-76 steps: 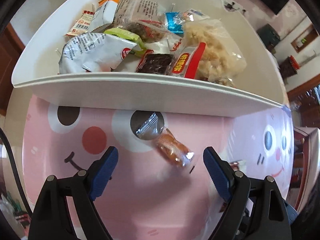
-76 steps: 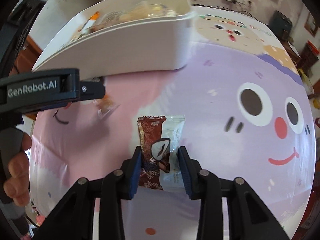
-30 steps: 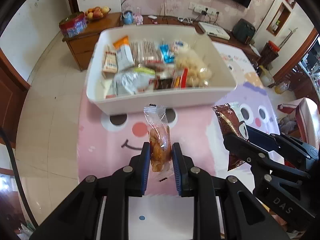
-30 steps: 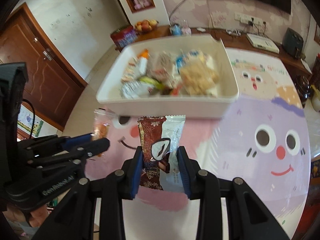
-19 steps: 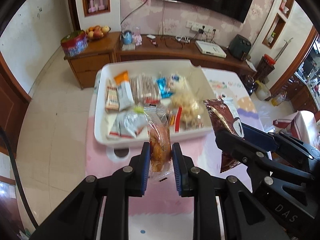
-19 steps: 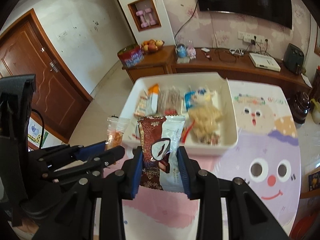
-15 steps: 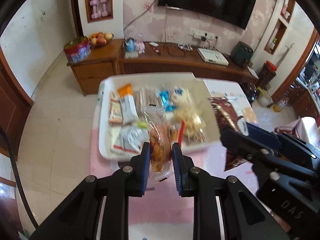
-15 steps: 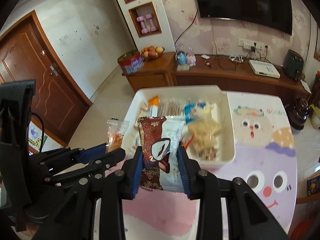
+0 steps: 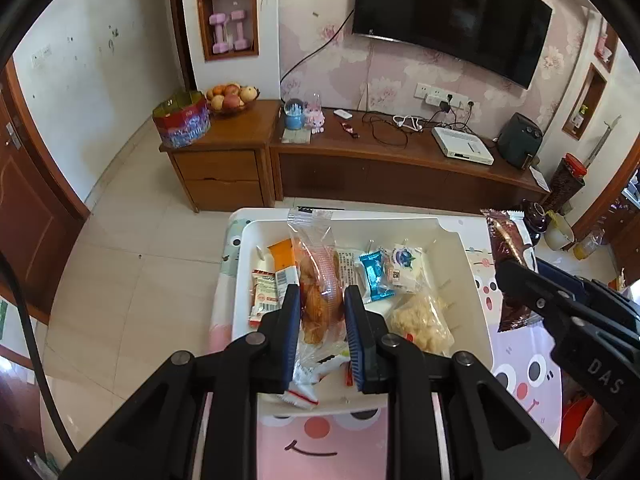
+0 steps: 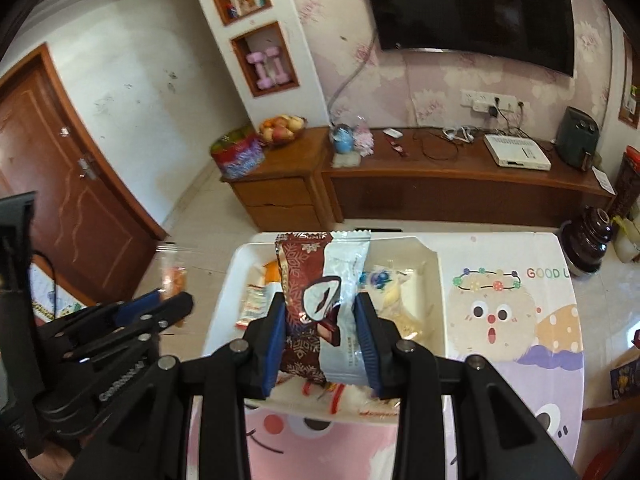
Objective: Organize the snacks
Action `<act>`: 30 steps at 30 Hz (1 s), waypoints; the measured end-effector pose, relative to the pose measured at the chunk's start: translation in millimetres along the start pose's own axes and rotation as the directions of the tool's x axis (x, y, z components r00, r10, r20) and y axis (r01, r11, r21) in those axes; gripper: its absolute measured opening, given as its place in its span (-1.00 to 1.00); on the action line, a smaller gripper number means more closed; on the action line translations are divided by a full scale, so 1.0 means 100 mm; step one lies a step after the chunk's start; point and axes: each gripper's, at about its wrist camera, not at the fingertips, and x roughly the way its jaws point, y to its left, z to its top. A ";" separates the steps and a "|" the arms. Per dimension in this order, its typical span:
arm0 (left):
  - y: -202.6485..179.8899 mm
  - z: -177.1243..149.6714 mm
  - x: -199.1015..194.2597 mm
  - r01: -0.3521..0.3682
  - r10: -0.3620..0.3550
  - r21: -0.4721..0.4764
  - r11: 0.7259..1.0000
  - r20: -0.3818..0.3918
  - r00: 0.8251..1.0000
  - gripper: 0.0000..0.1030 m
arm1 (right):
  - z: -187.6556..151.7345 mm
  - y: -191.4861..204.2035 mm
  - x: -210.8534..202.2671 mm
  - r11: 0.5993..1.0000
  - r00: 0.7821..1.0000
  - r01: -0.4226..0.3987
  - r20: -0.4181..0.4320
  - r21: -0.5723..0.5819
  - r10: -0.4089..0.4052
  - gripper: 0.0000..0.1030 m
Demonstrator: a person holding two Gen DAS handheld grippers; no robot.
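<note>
- A table (image 9: pixel 524 364) covered with a cartoon-face cloth in pink and lilac is seen from above in both wrist views; a wooden sideboard (image 9: pixel 360 160) stands against the far wall beneath a wall-mounted television (image 9: pixel 452 16).
- A white bin (image 9: pixel 476 308) is set on the left part of the table, its open top filled with loose snacks — a pale puffed-snack bag (image 9: pixel 420 320) near the right wall, a blue wrapper (image 9: pixel 374 276) in the middle, an orange-topped packet (image 9: pixel 282 262) to the left.
- The left gripper (image 9: pixel 322 316) is held above the near half of the bin, its blue pads pressed together on a clear packet of orange-brown pastry (image 9: pixel 318 280); the packet stands upright, with its sealed top pointing far.
- The right gripper (image 10: pixel 322 330) is held above the near edge of the bin and is clamped on a brown-and-white wrapped bar (image 10: pixel 324 300), which is likewise upright between the pads.
- In the left wrist view the bar (image 9: pixel 508 264) is seen to the right of the bin, over the table; in the right wrist view the pastry packet (image 10: pixel 172 276) appears blurred at the far left, off the bin's left side.
</note>
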 end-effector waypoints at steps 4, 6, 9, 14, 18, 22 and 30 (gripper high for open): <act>-0.06 0.07 0.24 -0.003 0.003 0.002 1.000 -0.031 1.000 -0.61 | 0.10 -0.06 0.22 1.000 1.000 0.010 -0.027 -0.002 -0.010 -0.33; -0.09 0.08 0.34 -0.007 0.008 0.011 1.000 -0.047 0.999 -0.61 | 0.13 -0.07 0.29 1.000 0.999 0.020 -0.033 -0.006 -0.021 -0.33; -0.15 0.10 0.49 -0.010 0.011 0.020 1.000 -0.065 0.998 -0.61 | 0.16 -0.10 0.40 1.000 0.999 0.024 -0.046 -0.006 -0.025 -0.33; -0.21 0.12 0.68 -0.022 0.024 0.028 0.999 -0.093 0.995 -0.46 | 0.16 -0.13 0.62 0.999 0.996 0.035 -0.085 -0.022 -0.037 -0.28; -0.18 0.09 0.79 -0.096 0.097 0.013 0.995 -0.093 0.991 0.58 | 0.13 -0.16 0.73 0.999 0.992 0.041 -0.116 -0.013 -0.042 -0.20; -0.10 0.07 0.86 -0.071 0.069 -0.018 0.997 -0.118 0.991 0.67 | 0.08 -0.24 0.81 0.998 0.990 0.055 -0.134 -0.001 -0.055 -0.12; -0.12 -0.01 0.85 -0.070 0.067 -0.014 0.997 -0.126 0.990 0.72 | -0.02 -0.28 0.83 0.998 0.987 0.059 -0.147 0.005 -0.058 -0.09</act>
